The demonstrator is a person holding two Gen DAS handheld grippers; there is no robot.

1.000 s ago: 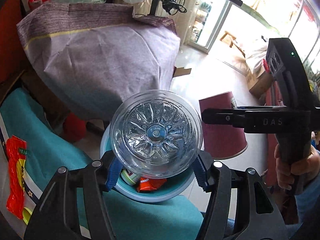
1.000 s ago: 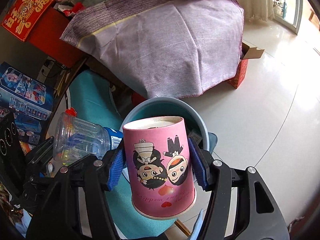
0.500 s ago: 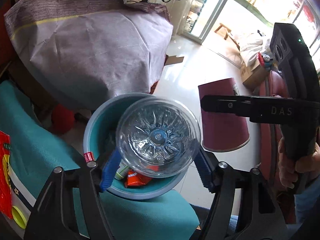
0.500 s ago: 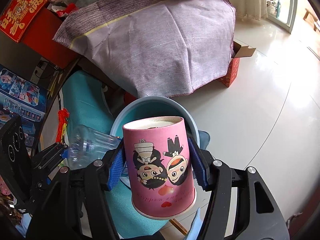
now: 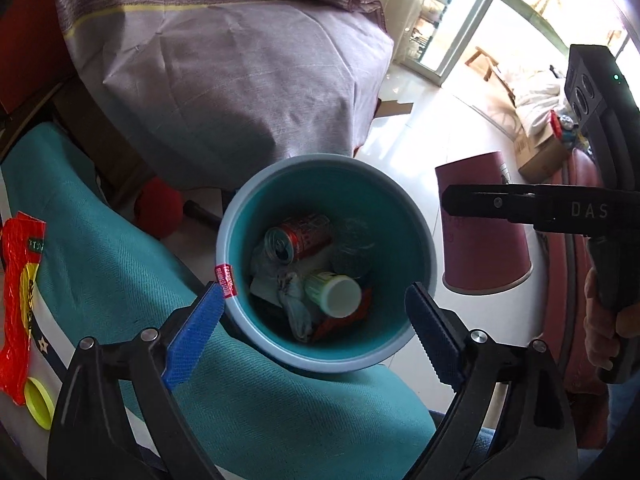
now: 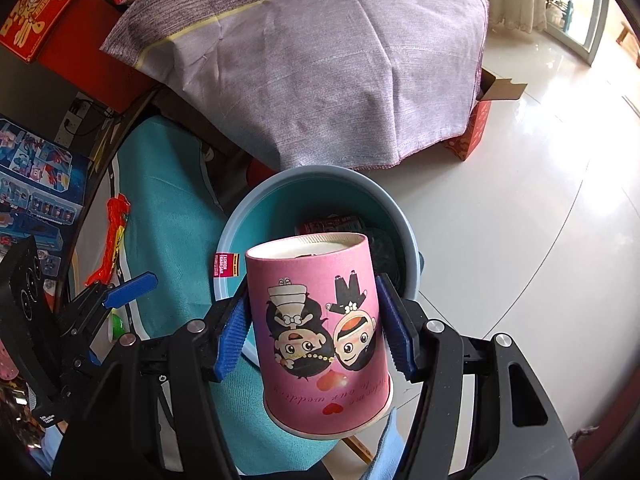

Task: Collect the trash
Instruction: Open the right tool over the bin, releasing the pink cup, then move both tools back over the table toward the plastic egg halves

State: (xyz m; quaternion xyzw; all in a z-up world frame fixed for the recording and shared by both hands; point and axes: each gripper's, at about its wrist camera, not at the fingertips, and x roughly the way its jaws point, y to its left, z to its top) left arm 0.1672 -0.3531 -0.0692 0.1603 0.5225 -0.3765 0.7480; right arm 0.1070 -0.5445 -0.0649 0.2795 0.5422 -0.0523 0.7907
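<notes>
The pink paper cup [image 6: 320,332], printed with a cartoon wedding couple, hangs upside down, wide mouth toward the lens and base pointing at the blue bin [image 6: 408,236] below and ahead. The right claw [image 6: 316,332] is clenched on the cup, its blue pads [image 6: 230,340] pressing both sides of the wall. The bin stands on the pale tiled floor [image 6: 520,220], pressed against the teal cloth [image 5: 100,264] that drapes down beside it, and it already holds a red can [image 5: 300,236], a clear plastic bottle [image 5: 352,244], a white-capped container [image 5: 336,294] and crumpled wrappers. The left claw [image 5: 316,332] hangs directly above the bin's mouth; its jaws have just been opening and now stand released with nothing between them. To drop the cup cleanly, I judge the right claw should move forward until the cup sits over the middle of the bin's opening rather than its near rim, then let go; the light cup could otherwise tip off the rim onto the cloth. A red wrapper [image 5: 16,292] near the cloth's left edge looks like trash not yet collected.
</notes>
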